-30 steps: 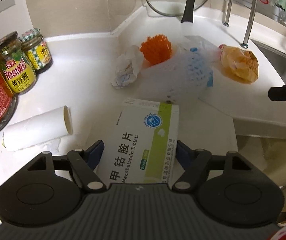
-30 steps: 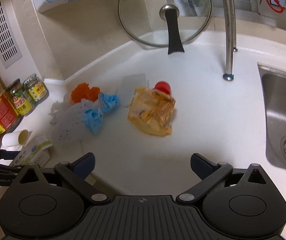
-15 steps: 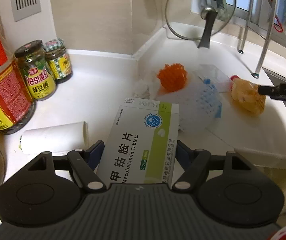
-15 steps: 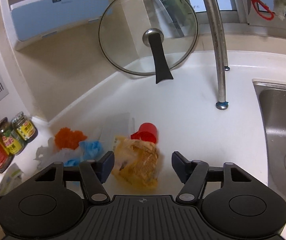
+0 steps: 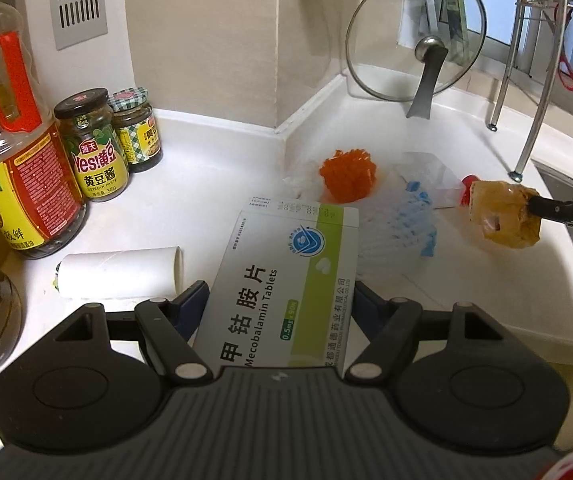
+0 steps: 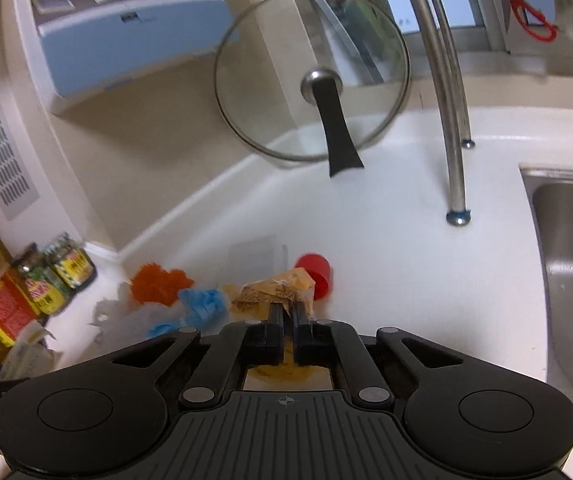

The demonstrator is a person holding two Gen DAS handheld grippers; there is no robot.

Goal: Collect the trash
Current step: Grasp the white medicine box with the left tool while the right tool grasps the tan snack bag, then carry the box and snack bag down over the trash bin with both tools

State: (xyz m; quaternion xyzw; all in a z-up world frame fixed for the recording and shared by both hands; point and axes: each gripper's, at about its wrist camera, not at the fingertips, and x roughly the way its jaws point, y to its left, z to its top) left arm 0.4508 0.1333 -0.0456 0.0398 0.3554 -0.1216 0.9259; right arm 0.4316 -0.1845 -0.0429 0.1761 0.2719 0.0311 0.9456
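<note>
Left hand-held gripper (image 5: 282, 300): clamped on tablet box (image 5: 286, 280)
Right hand-held gripper (image 6: 285, 312): pinching yellow wrapper (image 6: 274, 294), lifted off counter (image 6: 386, 248)

My left hand-held gripper (image 5: 282, 300) clamps tablet box (image 5: 286, 284) w/ both fingers; right hand-held gripper (image 5: 534, 206) pinches yellow wrapper (image 5: 500, 220) above desk (image 5: 214, 184).

The tablet box (image 5: 286, 276) reads "Mecobalamin Tablets"; a jar (image 5: 93, 146) reads "Yes!".
</note>
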